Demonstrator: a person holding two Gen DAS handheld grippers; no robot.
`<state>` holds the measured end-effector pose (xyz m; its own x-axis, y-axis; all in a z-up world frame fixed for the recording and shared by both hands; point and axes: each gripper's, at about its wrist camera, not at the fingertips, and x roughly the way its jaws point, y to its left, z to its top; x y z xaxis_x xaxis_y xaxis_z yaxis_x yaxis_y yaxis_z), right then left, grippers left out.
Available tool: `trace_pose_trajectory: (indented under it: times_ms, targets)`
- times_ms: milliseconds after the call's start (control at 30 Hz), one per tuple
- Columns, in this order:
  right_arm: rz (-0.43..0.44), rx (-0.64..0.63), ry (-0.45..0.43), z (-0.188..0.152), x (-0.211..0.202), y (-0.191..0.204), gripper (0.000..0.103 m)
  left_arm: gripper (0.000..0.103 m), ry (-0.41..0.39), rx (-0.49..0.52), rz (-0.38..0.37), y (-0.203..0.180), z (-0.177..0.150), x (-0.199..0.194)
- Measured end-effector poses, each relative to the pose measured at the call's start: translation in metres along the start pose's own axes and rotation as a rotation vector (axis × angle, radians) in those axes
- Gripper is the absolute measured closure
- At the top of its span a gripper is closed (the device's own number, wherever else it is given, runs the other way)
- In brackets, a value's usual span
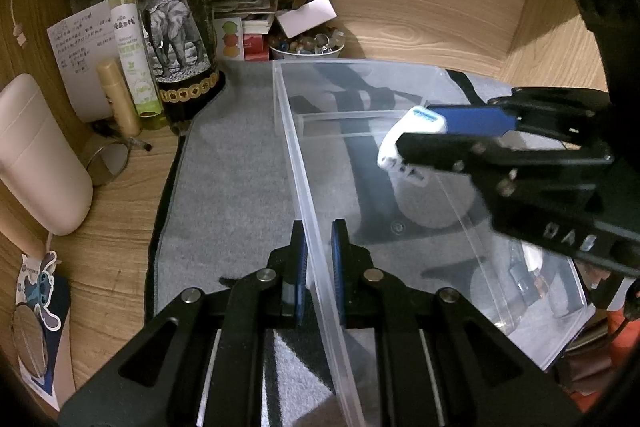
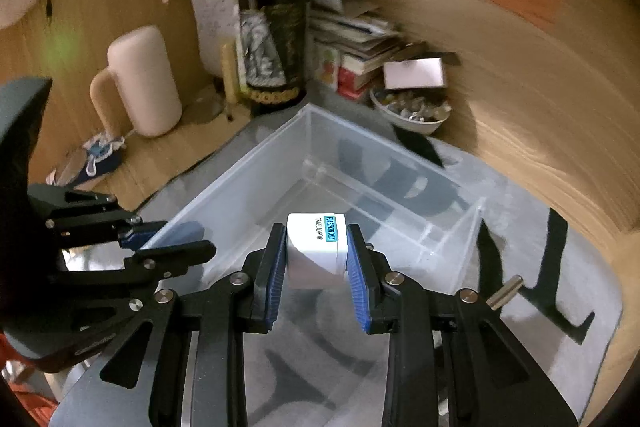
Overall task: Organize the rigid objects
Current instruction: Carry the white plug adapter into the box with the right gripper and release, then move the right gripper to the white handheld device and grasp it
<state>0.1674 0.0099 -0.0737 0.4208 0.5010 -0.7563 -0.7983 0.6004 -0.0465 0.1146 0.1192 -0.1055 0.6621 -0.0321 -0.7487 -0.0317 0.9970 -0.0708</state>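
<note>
A: While the right tongs (image 2: 316, 267) hung over the clear plastic bin (image 2: 240, 163), what did they carry?

B: They were closed on a white travel adapter (image 2: 316, 251), one blue pad (image 2: 273, 279) pressed to each side. The adapter was above the inside of the bin, not touching its floor. On its top face was a blue label with dark print.

A: And the left tongs (image 1: 319, 267)?

B: They gripped the near long wall of the bin (image 1: 304, 195). The wall stood between the two blue pads (image 1: 338, 267), and both pads touched it.

A: Was the bin divided?

B: Yes, a clear divider (image 2: 384, 203) crossed it, and the adapter was over the nearer compartment. If anything lay inside the bin, I could not tell, because the plastic reflected much.

A: What was under the bin?

B: A grey mat (image 1: 232, 187) with black marks, spread on the wooden bench (image 1: 116, 227).

A: What stood near?

B: A dark wine bottle (image 1: 176, 27) with an elephant label stood just beside the far corner of the mat. A green spray bottle (image 1: 128, 39) was next to it, a white bowl (image 2: 416, 115) of small things behind the bin, and a pale pink jug (image 2: 140, 83) more to the left.
</note>
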Motion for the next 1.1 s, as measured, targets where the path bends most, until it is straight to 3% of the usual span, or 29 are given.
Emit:
trace_pose_trajectory:
  times_ms: [267, 500, 567, 700, 867, 933, 1100]
  targets:
    - [0.016, -0.045, 0.086, 0.001, 0.013, 0.009, 0.076, 0.091, -0.003, 0.006, -0.001, 0.001, 0.000, 0.000]
    - [-0.003, -0.046, 0.093, 0.001, 0.014, 0.008, 0.076, 0.091, -0.004, 0.008, -0.002, 0.000, 0.000, 0.000]
    - [-0.013, -0.048, 0.084, 0.001, 0.011, 0.008, 0.073, 0.091, -0.005, 0.008, -0.001, 0.000, 0.000, 0.001]
    - [-0.035, -0.047, 0.039, 0.002, -0.001, 0.006, 0.056, 0.091, -0.005, 0.007, -0.001, 0.000, 0.000, 0.001]
    - [-0.053, -0.033, -0.007, 0.003, -0.017, 0.002, 0.050, 0.091, -0.003, 0.006, -0.001, -0.001, 0.000, 0.001]
    - [-0.066, -0.025, -0.036, 0.003, -0.026, 0.000, 0.038, 0.091, -0.003, 0.006, 0.000, -0.001, 0.000, 0.001]
    - [-0.102, -0.013, -0.097, 0.003, -0.048, -0.005, 0.033, 0.091, -0.002, 0.001, -0.003, 0.000, 0.001, 0.001]
